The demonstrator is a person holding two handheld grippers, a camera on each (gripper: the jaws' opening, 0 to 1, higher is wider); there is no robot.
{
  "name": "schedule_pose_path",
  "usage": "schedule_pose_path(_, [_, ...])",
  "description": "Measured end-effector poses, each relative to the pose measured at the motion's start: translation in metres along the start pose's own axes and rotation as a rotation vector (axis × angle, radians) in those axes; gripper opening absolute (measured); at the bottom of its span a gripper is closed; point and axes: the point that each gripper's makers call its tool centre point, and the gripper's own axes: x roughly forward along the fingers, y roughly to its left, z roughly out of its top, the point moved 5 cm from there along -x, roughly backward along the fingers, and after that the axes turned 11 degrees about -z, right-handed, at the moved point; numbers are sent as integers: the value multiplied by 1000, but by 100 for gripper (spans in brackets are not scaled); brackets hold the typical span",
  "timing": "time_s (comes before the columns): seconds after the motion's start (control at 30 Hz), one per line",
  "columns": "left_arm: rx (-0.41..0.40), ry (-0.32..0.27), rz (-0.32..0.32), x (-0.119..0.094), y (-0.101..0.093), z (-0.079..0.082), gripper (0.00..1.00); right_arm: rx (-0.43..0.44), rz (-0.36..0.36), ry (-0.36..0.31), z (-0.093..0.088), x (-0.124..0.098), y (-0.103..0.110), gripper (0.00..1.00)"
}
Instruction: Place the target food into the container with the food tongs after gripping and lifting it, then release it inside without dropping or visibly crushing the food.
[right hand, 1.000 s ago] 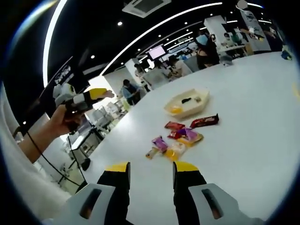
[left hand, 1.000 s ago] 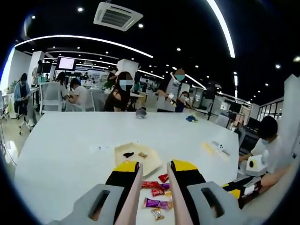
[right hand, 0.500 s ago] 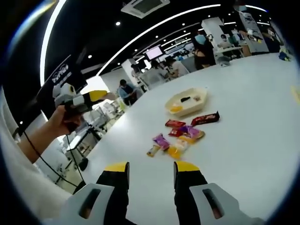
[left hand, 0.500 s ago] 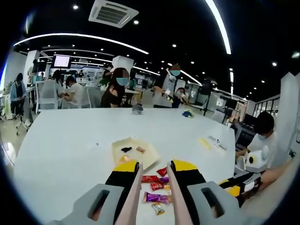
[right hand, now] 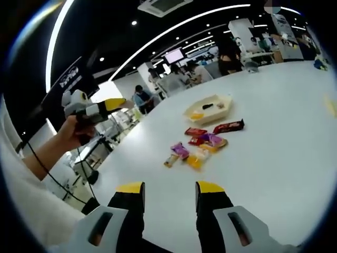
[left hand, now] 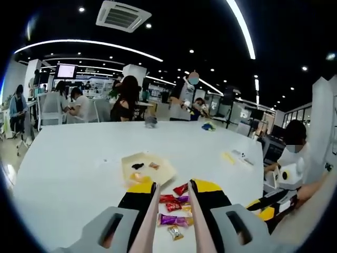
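Observation:
A pile of small wrapped snacks (left hand: 174, 204) lies on the white table (left hand: 68, 158), red, purple and yellow ones among them. Just beyond it sits a shallow cream tray (left hand: 150, 169) with a few pieces inside. My left gripper (left hand: 172, 185) hovers above the near side of the pile, shut on pale pink food tongs (left hand: 150, 211) whose arms run along its jaws and stand apart. In the right gripper view the snacks (right hand: 202, 146) and the tray (right hand: 208, 109) lie ahead of my right gripper (right hand: 169, 187), which is open with nothing in it and well short of the pile.
A hand holds the left gripper (right hand: 92, 112) up at the left of the right gripper view. The right gripper (left hand: 266, 206) shows off the table's right side. Small items (left hand: 239, 157) lie further along the table. Several people sit and stand at the back.
Both views have shifted slightly with the hands. The snacks and tray lie as before, and nothing has been gripped or let go.

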Motion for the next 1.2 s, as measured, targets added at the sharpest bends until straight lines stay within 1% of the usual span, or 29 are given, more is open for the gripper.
schedule_pose_path(0.13, [7,15,2,-4,-1,-4,26,-13,19,-8,4,2,4,38])
schedule_pose_path(0.23, [7,19,5,-5,0,-9,26,-21,18,-10,3,0,4,38])
schedule_pose_path(0.33, [1,24,5,-4,1,-15,26,-15,8,-10,2,-4,0,38])
schedule_pose_path(0.53, [13,67,-10,2,1,-29,27,-6,-14,-14,4,-6,-6,38])
schedule_pose_path(0.6, [26,85,-6,4,1,-33,27,-4,-18,-13,3,-6,-7,38])
schedule_pose_path(0.7, [21,89,-15,8,0,-36,27,5,-21,-8,-1,-6,-5,38])
schedule_pose_path(0.77, [41,114,-21,11,-2,-39,27,3,-20,3,-4,-5,-3,38])
schedule_pose_path(0.93, [39,127,-31,16,-7,-46,27,6,-21,14,-6,-5,-3,38])
schedule_pose_path(1.07, [47,141,-39,19,-11,-51,27,5,-21,18,-9,-5,1,38])
schedule_pose_path(1.2, [53,154,-42,19,-12,-56,27,2,-21,25,-12,-6,3,38])
